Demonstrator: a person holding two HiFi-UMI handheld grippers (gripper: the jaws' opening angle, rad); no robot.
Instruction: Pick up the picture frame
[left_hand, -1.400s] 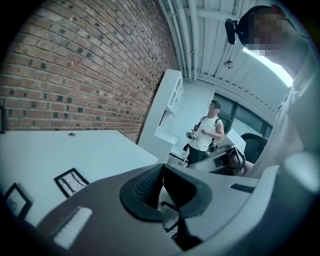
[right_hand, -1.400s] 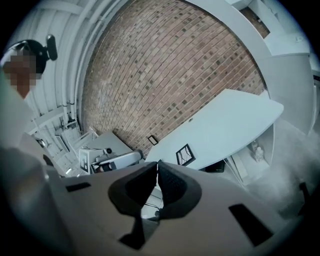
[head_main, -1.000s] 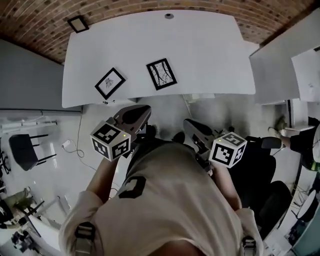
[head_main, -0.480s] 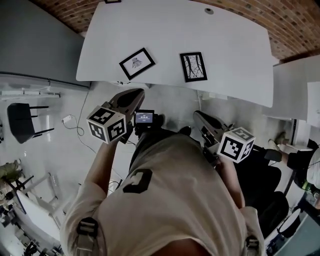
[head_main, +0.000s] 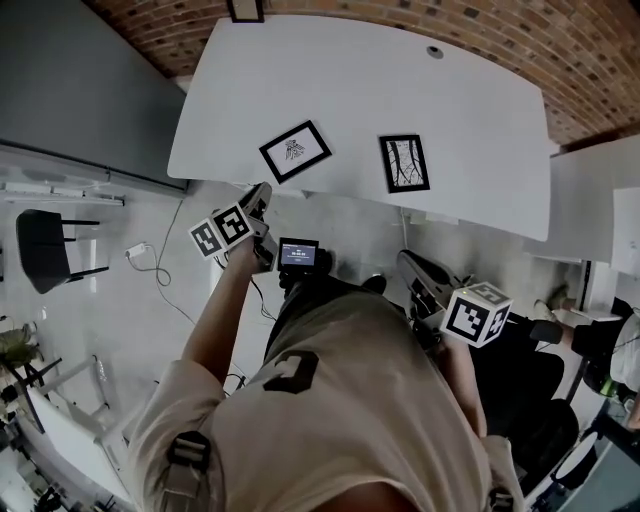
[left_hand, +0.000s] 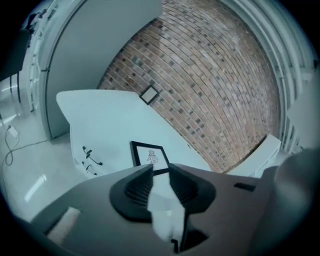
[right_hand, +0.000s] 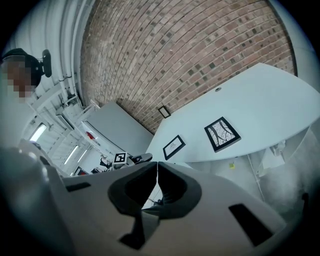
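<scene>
Two black-edged picture frames lie flat on the white table (head_main: 450, 110): the left picture frame (head_main: 295, 151) (left_hand: 151, 156) (right_hand: 172, 146) holds a small drawing, and the right picture frame (head_main: 404, 163) (right_hand: 221, 133) holds a branch-like print. My left gripper (head_main: 263, 192) (left_hand: 161, 170) is stretched out to the table's near edge, just short of the left frame. Its jaws are opening, with a narrow gap and nothing between them. My right gripper (head_main: 403, 260) (right_hand: 156, 165) hangs back by my body, shut and empty.
A third small frame (head_main: 245, 10) (left_hand: 149, 93) sits at the brick surface beyond the table. A grey partition (head_main: 70, 90) and a black chair (head_main: 45, 250) are at the left. A second white table (head_main: 590, 200) and an office chair (head_main: 530, 370) are at the right. A cable (head_main: 150, 270) lies on the floor.
My left gripper has swung forward and down from beside my chest to the table's near edge, rolling as it went. The right gripper has shifted only slightly.
</scene>
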